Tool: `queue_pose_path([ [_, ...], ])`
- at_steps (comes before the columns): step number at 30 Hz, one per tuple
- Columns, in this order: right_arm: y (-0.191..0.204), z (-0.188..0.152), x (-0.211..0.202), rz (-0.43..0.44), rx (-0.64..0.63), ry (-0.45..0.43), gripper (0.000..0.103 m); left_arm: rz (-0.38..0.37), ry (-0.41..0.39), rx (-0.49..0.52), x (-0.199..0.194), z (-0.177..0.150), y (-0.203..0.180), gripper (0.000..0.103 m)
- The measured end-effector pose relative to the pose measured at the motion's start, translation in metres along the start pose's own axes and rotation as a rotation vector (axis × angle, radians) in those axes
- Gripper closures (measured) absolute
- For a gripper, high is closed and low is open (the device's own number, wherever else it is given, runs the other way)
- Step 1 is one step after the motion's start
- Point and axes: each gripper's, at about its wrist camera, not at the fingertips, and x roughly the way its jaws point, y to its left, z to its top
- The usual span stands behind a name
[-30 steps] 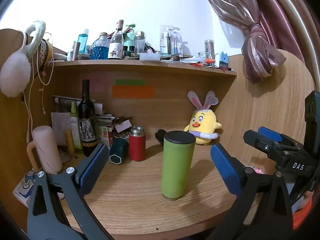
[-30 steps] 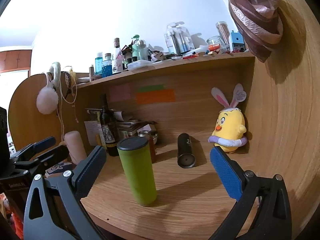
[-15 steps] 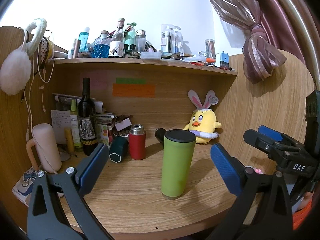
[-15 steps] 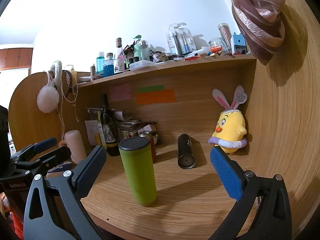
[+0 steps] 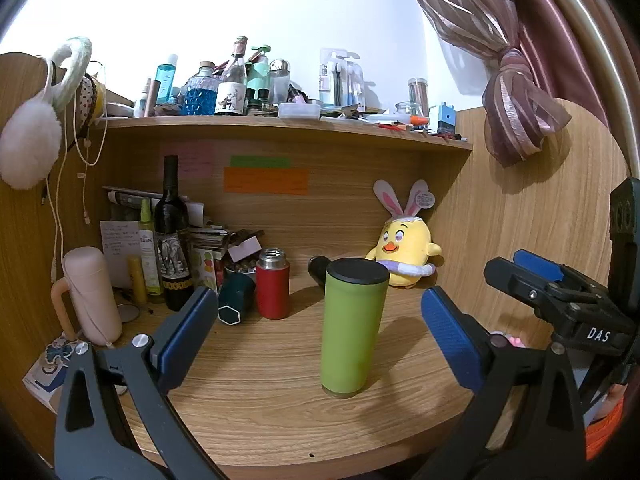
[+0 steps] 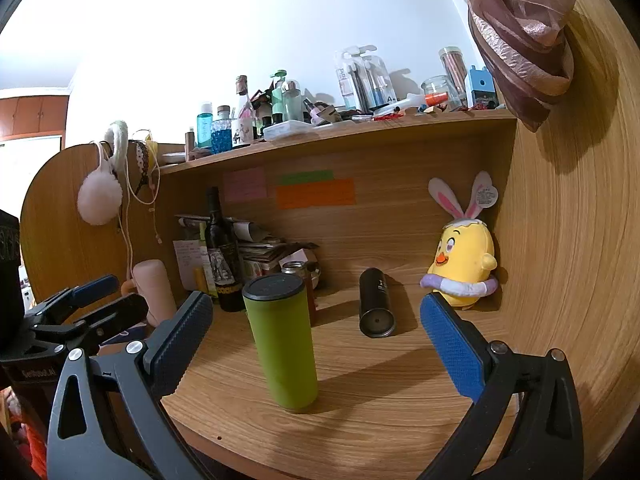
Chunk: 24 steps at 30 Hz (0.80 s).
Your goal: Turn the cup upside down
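We hold the left gripper (image 5: 316, 320) and right gripper (image 6: 316, 322) with jaws apart, both unchanged over the last second. The green cup (image 5: 352, 328) remains upright near the desk's (image 5: 260, 380) front edge, ungrasped; flipping has not begun.

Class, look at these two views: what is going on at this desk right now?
A person holds two grippers, both open and touching nothing. The left gripper frames the green cup, which stands upright, black lid on top, on the wooden desk. The right gripper hovers beside it. No flip has begun.
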Motion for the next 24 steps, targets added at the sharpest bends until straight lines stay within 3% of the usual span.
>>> queue_pose_path([
  [24, 0.0023, 0.0006, -0.0016, 0.002, 0.003, -0.011, 0.000, -0.007, -0.002, -0.029, -0.0009, 0.0002, -0.0011, 0.000],
])
